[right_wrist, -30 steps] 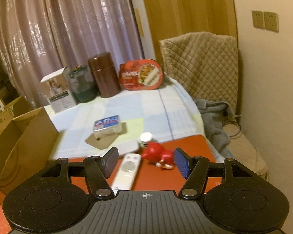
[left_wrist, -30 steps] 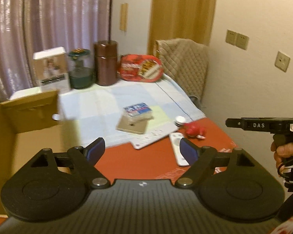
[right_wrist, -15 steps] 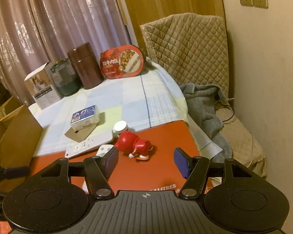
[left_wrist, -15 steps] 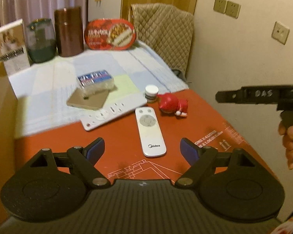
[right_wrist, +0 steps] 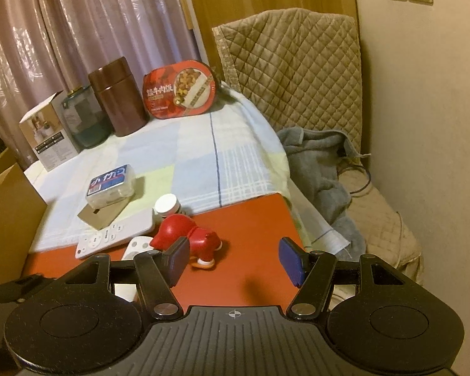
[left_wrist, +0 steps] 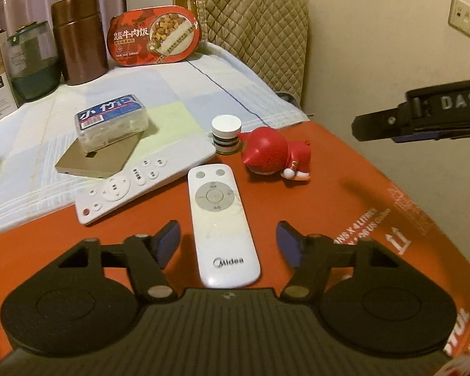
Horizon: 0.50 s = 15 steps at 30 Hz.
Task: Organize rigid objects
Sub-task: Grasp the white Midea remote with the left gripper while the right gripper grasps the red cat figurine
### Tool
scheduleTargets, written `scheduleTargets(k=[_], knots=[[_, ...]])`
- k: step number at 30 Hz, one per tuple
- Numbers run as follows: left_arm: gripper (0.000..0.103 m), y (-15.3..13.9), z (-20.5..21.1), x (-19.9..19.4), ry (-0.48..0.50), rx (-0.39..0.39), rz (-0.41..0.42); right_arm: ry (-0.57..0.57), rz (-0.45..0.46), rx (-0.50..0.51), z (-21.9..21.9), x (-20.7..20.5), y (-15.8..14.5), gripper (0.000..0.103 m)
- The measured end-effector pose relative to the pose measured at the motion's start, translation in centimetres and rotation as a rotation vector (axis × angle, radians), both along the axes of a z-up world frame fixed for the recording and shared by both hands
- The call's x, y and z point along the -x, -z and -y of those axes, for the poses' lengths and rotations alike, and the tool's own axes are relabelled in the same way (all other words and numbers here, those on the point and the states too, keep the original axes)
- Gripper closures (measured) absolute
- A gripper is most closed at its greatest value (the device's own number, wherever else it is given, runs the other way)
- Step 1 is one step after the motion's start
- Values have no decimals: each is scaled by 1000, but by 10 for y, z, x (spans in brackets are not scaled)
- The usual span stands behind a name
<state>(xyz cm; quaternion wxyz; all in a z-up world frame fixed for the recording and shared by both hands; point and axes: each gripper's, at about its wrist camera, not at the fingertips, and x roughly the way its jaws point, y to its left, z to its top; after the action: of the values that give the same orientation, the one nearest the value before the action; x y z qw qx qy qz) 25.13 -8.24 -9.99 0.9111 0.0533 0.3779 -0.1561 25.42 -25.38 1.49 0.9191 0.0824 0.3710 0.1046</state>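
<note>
- My left tongs (left_wrist: 228, 244) are spread wide and grasp nothing; the white Midea remote (left_wrist: 221, 224) lies on the red table (left_wrist: 344, 213) between the blue pads (left_wrist: 169, 244), apart from both.
- My right tongs (right_wrist: 233, 261) are also released and empty, above bare red table, with the red toy (right_wrist: 188, 235) just beyond the left pad.
- Only the left view shows the Midea remote whole, with its "Midea" logo readable near the tongs; in the right view it is mostly hidden behind the toy and the finger.
- Only the left view shows the right tongs from outside, at the right edge, with "DAS" in white letters on the black body (left_wrist: 438, 109).
- Only the right view shows the grey cloth (right_wrist: 322, 169) heaped on the quilted seat and the cardboard box (right_wrist: 9, 213) at the left.
- Both views show the flat white remote (left_wrist: 144, 181) lying half on the checked cloth (left_wrist: 188, 91), the white-capped jar (left_wrist: 226, 134) just beside the toy, and the clear box (left_wrist: 111, 122) with a blue label resting on a tan slab (left_wrist: 98, 158).
- At the back stand a brown canister (left_wrist: 78, 37), a green jar (left_wrist: 31, 62) and a red meal tray (left_wrist: 153, 36) printed with "牛肉饭".
- White print on the table reads partly "4 LITRES"; the rest I cannot make out.
</note>
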Motion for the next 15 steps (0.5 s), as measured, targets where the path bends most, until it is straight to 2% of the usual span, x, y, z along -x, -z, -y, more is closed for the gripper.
scheduleTargets(k=[6,8,15], knots=[[57,10,0,-13,-19,-12,5,-29,-10,11,-6,-9,8,43],[67,9,0,-14,-5,-18,10,-35,-10,12,-9,-12,10,43],[68,4,-21,0,11,-29,-10,-114,11,62,-25,-14,14,43]])
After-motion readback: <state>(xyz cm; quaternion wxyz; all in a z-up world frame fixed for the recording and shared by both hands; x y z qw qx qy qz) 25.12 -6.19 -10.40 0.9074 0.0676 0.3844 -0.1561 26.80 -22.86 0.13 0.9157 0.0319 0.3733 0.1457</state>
